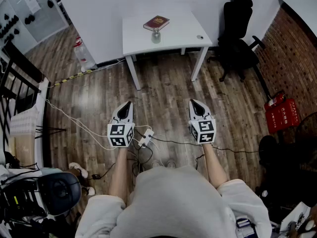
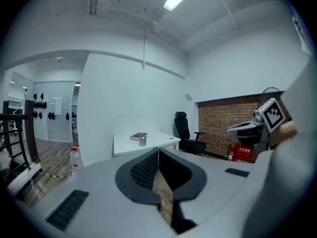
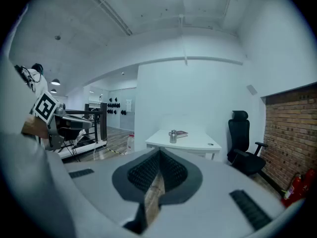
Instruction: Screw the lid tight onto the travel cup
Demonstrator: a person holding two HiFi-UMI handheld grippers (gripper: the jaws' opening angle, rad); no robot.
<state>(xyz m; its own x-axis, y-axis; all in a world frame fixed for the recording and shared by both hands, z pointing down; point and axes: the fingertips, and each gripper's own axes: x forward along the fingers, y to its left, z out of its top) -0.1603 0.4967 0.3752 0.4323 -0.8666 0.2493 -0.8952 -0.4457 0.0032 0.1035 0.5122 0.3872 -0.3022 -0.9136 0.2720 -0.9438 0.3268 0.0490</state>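
A small metal travel cup (image 1: pixel 156 35) stands on a white table (image 1: pixel 183 31) far ahead, beside a dark red book (image 1: pixel 156 22). A small round lid (image 1: pixel 199 37) lies near the table's right edge. The cup (image 2: pixel 142 141) shows small in the left gripper view, and the cup (image 3: pixel 173 136) also shows small in the right gripper view. My left gripper (image 1: pixel 129 103) and right gripper (image 1: pixel 192 101) hang side by side over the wooden floor, well short of the table. Both are shut with nothing between the jaws.
A black office chair (image 1: pixel 237 38) stands right of the table by a brick wall. Red boxes (image 1: pixel 281 112) sit at the right. Cables and a power strip (image 1: pixel 145 138) lie on the floor between the grippers. A plastic bottle (image 1: pixel 82 53) stands left of the table.
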